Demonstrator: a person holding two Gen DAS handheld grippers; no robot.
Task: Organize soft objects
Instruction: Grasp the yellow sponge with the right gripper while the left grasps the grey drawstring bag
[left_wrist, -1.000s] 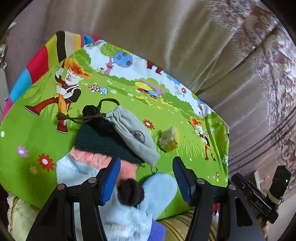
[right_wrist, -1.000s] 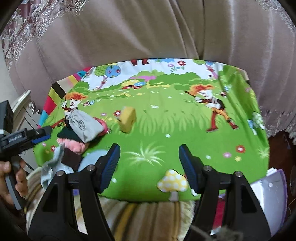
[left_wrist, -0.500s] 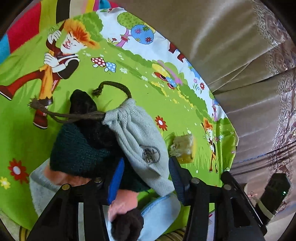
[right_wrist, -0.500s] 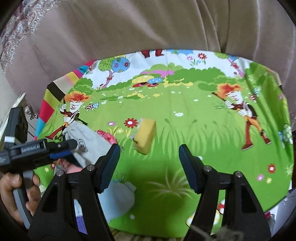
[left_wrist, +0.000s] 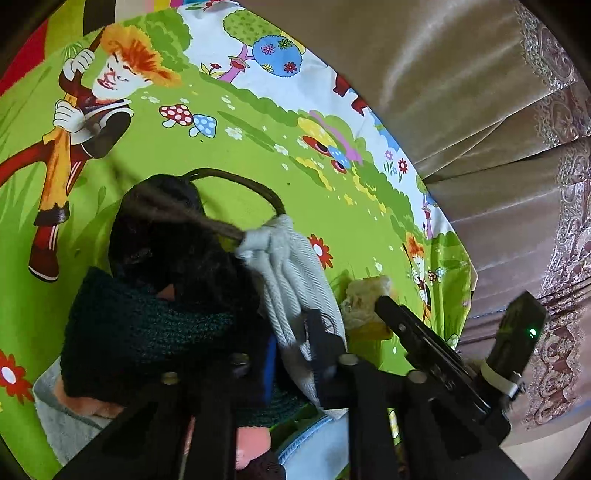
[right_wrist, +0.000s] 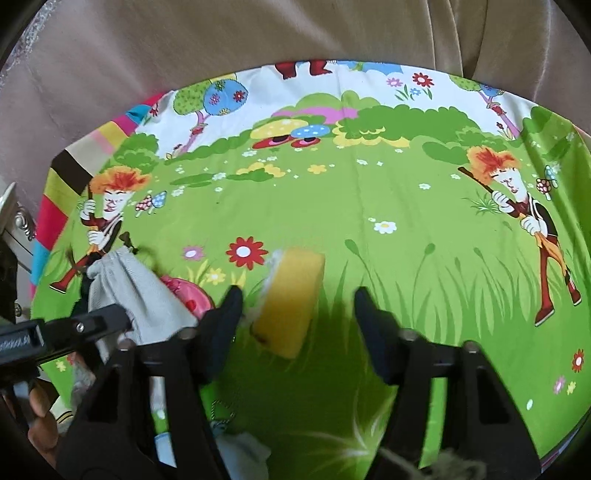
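Pickup stage: left gripper (left_wrist: 295, 354) just clenched on grey drawstring pouch (left_wrist: 295, 273), centre frame atop dark knitwear (left_wrist: 147, 325). Right gripper (right_wrist: 295, 314) closing, not yet pinching yellow sponge (right_wrist: 291, 295), mid-frame on cartoon cloth (right_wrist: 406, 221). Next: finish squeezing sponge, then lift both clear.

Two wrist fisheye views, angled steeply down and close over a cartoon-printed cloth (right_wrist: 369, 206), sharing the grey drawstring pouch (left_wrist: 295, 280) and yellow sponge (right_wrist: 291, 295) from opposite sides.
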